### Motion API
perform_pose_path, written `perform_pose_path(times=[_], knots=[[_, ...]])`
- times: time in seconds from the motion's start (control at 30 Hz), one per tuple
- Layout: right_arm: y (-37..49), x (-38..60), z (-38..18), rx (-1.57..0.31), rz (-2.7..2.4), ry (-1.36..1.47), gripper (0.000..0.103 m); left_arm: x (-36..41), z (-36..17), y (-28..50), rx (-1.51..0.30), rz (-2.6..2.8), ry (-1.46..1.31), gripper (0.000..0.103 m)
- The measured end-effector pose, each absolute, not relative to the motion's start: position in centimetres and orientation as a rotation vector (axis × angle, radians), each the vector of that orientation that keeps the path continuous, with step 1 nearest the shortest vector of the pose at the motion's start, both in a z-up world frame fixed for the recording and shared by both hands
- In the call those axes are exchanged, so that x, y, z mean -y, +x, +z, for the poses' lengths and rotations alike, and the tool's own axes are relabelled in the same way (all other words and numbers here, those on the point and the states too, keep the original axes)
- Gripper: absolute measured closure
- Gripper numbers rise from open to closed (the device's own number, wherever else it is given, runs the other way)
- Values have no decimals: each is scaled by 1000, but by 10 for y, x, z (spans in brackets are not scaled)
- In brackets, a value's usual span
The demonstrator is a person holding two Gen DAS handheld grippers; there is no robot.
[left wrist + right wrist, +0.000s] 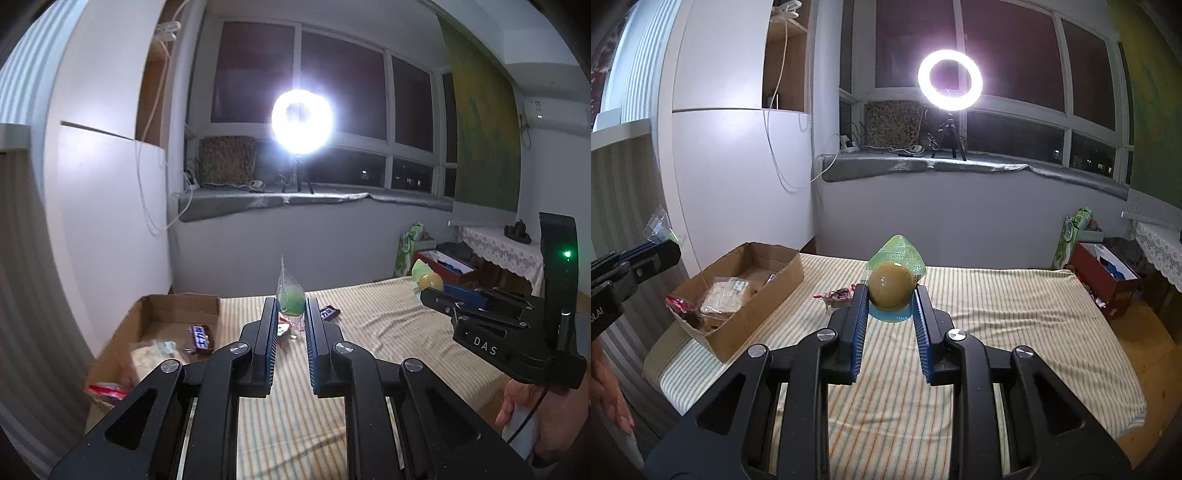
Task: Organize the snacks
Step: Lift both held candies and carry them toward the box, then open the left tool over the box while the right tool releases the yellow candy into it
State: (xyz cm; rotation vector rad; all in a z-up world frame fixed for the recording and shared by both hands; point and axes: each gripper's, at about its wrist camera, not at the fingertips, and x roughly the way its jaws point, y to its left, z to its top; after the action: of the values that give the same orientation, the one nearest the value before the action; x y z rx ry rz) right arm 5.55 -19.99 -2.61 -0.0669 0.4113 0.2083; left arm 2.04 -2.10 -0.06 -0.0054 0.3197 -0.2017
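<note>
The box (746, 295) already held several packets; each gripper's jaws clamped another snack (left (290, 308) a green sachet (290, 291), right (890, 306) a jelly cup (891, 290)); two lay on the bed (979, 306).

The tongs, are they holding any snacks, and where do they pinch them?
Yes. The left tongs pinch a clear packet with a green sweet near its bottom. The right tongs squeeze a round yellowish wrapped snack by its sides.

The left gripper (290, 308) is pinching a clear green-filled packet (290, 291) above the striped cloth (388, 332), while the right gripper (430, 293) is holding a yellowish jelly cup (428, 279) off beside it, right of the cardboard box (173, 314).
</note>
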Motion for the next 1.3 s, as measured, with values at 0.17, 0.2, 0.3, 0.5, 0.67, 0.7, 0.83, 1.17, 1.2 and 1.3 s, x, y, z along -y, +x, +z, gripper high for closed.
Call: perform_pose_path(times=[0.17,0.2,0.3,0.5,0.67,0.7,0.83,1.17,1.2,1.3], knots=[[69,187,-32,-436,230,-87,78,11,-5,26,-324,-188,-24,91],[75,184,-34,-443,233,-91,78,9,-7,29,-328,-186,-29,91],[87,173,-40,-461,250,-102,78,2,-13,36,-339,-181,-38,91],[119,139,-53,-495,309,-132,78,-16,-30,56,-372,-156,-65,91],[147,98,-65,-516,386,-151,78,-41,-45,72,-405,-101,-87,91],[153,88,-68,-520,407,-155,78,-46,-47,74,-409,-91,-91,91],[171,55,-75,-528,475,-166,78,-68,-57,82,-428,-30,-101,91],[186,6,-77,-504,607,-181,78,-125,-65,87,-456,133,-151,91],[186,5,-77,-505,613,-182,78,-127,-64,86,-454,141,-153,91],[185,4,-78,-505,620,-186,78,-125,-60,84,-449,143,-149,91]])
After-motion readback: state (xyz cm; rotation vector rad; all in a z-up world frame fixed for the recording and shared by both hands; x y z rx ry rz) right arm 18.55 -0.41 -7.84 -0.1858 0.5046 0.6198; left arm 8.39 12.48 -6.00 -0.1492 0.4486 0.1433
